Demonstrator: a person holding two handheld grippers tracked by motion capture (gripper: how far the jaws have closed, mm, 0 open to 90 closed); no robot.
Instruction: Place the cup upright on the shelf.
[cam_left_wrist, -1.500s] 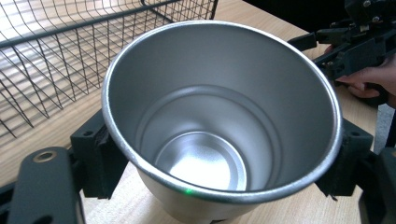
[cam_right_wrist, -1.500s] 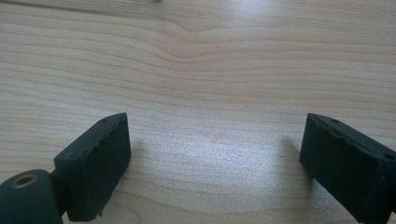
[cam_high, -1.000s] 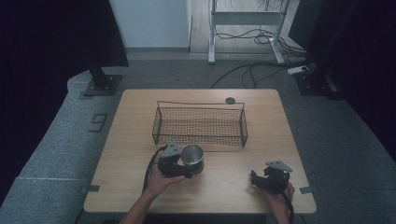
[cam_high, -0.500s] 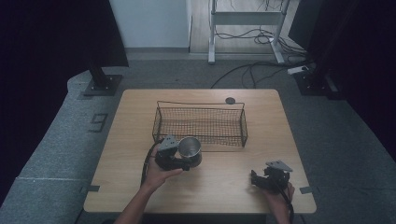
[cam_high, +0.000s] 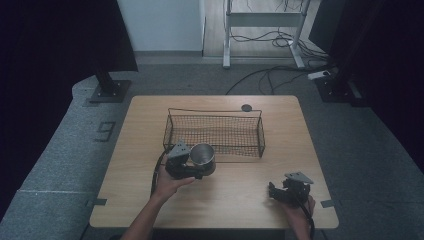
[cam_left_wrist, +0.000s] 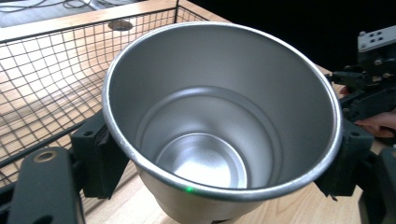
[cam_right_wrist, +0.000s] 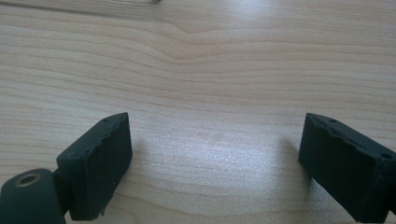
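Observation:
A shiny metal cup (cam_high: 202, 155) (cam_left_wrist: 219, 121) is clamped between the jaws of my left gripper (cam_high: 199, 165), mouth up and tilted toward the camera, just in front of the near wall of a black wire basket (cam_high: 215, 131) (cam_left_wrist: 42, 60). In the left gripper view the cup is empty, with one black jaw pressed on each side of it. My right gripper (cam_high: 272, 191) (cam_right_wrist: 217, 163) rests low over the bare table near the front right corner, jaws wide apart with nothing between them.
The wooden table (cam_high: 230, 200) holds the basket at its middle and a small dark round disc (cam_high: 246, 107) near the far edge. Dark stands and cables lie on the floor beyond the table.
My left gripper has carried the cup up and a little toward the basket's near wall. The right gripper has stayed where it was.

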